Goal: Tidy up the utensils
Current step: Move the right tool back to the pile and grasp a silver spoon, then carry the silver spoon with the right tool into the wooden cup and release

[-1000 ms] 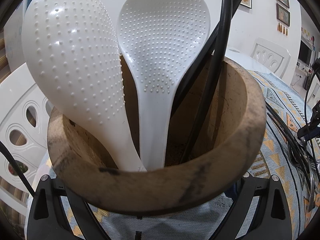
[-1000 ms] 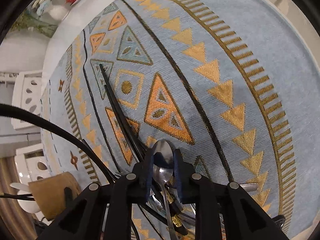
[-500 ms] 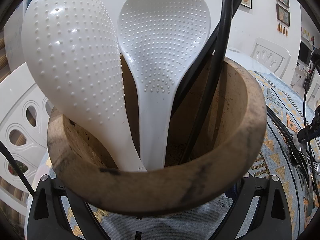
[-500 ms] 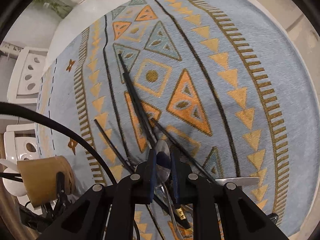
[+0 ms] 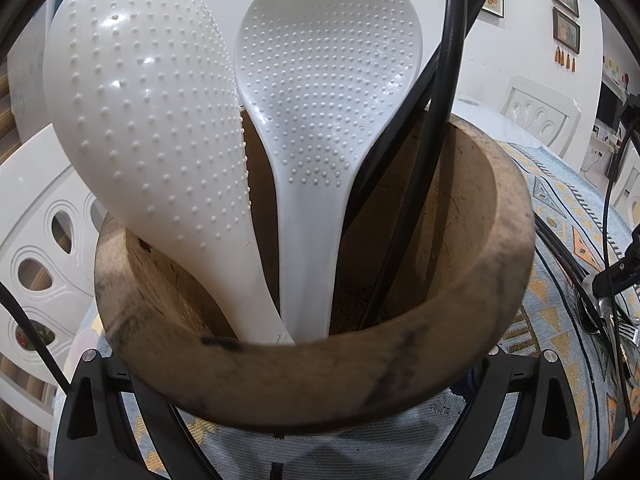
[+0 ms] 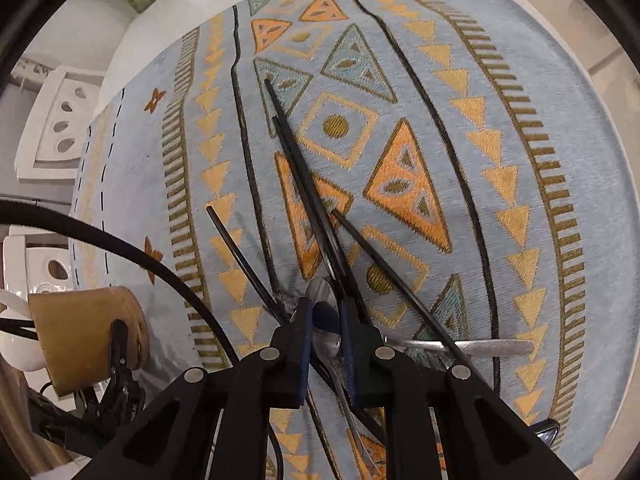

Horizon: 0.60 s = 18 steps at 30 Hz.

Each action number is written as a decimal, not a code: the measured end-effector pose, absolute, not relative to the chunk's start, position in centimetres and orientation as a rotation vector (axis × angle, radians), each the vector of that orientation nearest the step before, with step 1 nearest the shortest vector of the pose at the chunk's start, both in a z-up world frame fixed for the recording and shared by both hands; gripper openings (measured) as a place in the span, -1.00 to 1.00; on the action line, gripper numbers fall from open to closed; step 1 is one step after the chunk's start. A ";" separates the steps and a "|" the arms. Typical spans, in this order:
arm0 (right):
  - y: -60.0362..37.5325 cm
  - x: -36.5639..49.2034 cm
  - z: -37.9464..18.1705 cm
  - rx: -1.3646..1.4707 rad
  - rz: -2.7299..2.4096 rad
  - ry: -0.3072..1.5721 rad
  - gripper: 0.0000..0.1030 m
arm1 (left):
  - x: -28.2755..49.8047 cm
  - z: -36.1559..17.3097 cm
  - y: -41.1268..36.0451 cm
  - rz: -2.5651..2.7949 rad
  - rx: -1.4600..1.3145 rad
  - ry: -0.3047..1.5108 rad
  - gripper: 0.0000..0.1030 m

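The right gripper [image 6: 325, 314] is pointing steeply down at the bench, and its jaws are pressing on the bowl of a metal spoon [image 6: 323, 295], which is sitting between the two pads. The jaws have just been closing: a second ago there was more gap on each side of the spoon, and now both pads are touching it. The spoon's handle is running back under the gripper. Around it, several black chopsticks [image 6: 304, 184] are lying crossed on the patterned cloth [image 6: 500, 120], and a knife [image 6: 480, 346] is lying just beside them. Compared with the earlier frame, the cloth is appearing shifted and more chopsticks are showing.

The left gripper [image 5: 320, 432] is pointing slantwise down and is holding the wooden cup [image 5: 320, 372] between its jaws. In the cup, two white rice paddles [image 5: 332, 92] and black chopsticks are standing. This side is looking the same as before.
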State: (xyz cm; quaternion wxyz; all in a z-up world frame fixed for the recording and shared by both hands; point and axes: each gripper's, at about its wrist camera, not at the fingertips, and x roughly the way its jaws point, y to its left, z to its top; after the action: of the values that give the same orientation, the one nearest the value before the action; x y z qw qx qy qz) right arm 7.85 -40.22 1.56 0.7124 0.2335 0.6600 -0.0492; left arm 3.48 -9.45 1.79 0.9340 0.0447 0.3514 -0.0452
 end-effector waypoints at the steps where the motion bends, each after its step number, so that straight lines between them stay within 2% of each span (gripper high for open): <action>1: -40.2 7.8 1.4 0.532 -0.096 1.470 -0.75 | 3.5 1.8 -9.4 -0.093 0.091 0.719 0.87; 10: -39.5 7.3 0.2 0.520 -0.084 1.485 -0.76 | 3.5 1.8 -9.4 -0.093 0.091 0.719 0.87; 13: -39.2 7.1 0.3 0.497 -0.076 1.473 -0.92 | 3.5 1.8 -9.4 -0.093 0.091 0.719 0.87; 18: -39.1 6.4 2.2 0.478 -0.039 1.404 -0.92 | 3.5 1.8 -9.4 -0.093 0.091 0.719 0.87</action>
State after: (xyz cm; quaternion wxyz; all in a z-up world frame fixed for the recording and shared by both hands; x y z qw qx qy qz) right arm 6.42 -39.05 2.24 0.7371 0.2178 0.6395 -0.0177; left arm 3.47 -9.40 1.80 0.9339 0.0445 0.3518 -0.0452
